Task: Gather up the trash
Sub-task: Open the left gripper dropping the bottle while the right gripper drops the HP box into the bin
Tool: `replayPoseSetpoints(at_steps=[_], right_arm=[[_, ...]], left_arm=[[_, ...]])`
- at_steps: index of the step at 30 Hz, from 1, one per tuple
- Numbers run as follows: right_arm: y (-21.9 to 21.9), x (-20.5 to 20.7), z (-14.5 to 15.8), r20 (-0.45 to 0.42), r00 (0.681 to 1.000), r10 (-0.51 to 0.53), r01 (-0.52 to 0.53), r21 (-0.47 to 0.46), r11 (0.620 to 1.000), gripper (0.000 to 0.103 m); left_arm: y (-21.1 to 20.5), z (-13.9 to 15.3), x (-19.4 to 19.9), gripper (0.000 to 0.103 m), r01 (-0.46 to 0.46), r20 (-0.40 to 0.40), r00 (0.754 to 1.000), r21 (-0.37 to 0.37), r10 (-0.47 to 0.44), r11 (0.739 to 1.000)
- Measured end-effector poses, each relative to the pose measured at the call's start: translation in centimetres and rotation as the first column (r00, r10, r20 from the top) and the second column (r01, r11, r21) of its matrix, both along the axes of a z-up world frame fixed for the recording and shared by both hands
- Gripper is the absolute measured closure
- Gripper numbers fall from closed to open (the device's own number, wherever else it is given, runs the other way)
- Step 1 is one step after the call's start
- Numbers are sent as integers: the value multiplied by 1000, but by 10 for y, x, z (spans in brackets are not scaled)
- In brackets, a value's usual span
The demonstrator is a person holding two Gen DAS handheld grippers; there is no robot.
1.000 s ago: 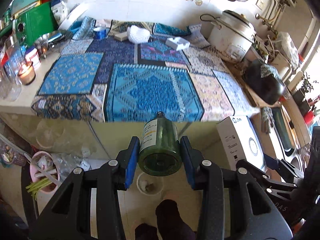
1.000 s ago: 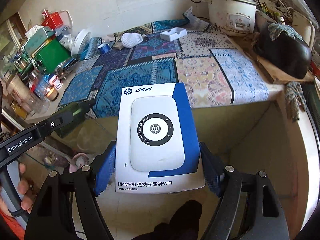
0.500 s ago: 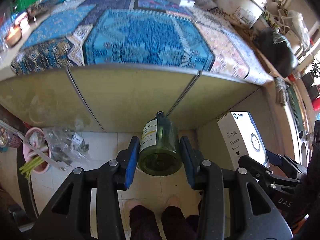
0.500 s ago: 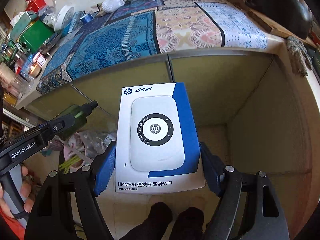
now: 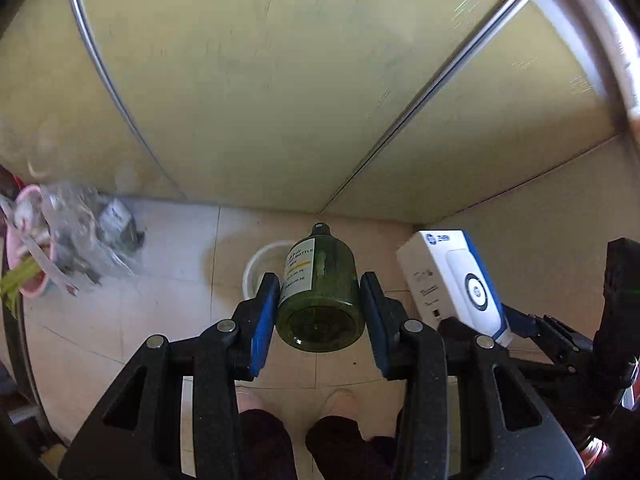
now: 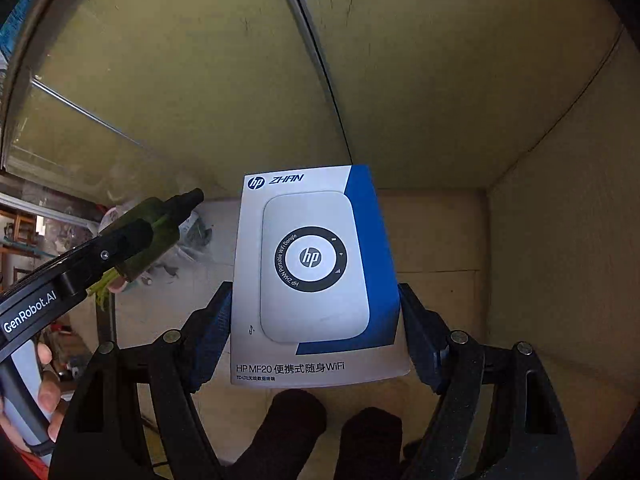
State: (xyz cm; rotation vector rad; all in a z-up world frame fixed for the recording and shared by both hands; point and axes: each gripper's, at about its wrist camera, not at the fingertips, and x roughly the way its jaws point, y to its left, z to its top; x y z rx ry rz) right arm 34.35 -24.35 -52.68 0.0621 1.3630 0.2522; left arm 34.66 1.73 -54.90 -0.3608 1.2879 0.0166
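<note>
Trash items are clamped for disposal: left gripper [image 5: 318,306] grips the green glass bottle [image 5: 320,284] above the white round bin [image 5: 256,268], 12 o'clock; right gripper [image 6: 316,336] grips the white-and-blue cardboard box [image 6: 316,264].

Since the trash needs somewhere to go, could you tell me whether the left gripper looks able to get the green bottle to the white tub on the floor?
Probably yes. The left gripper holds the green bottle neck-forward, and the white tub shows just beyond it with only bare floor between.
</note>
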Motion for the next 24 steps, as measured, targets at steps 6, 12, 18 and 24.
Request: replayPoseSetpoints(at_steps=[6,12,18,24], right_arm=[[14,8,-89,-68,995,69,-69,4,998,27],[30,18,-154,-122,985,124,-129,-32,991,27],[44,27,-181,-149,972,180,-185,-24,982,27],[43,36,-192,-173,968,183,-187,-5,982,27]], left_arm=[[12,-94,5,62,-53,-61,997,-38,51,998],[22,-164,10,62,-97,-115,989,-78,88,992],[18,-197,15,62,-87,-154,985,-80,74,993],[15,-207,19,62,-70,-180,982,-83,54,994]])
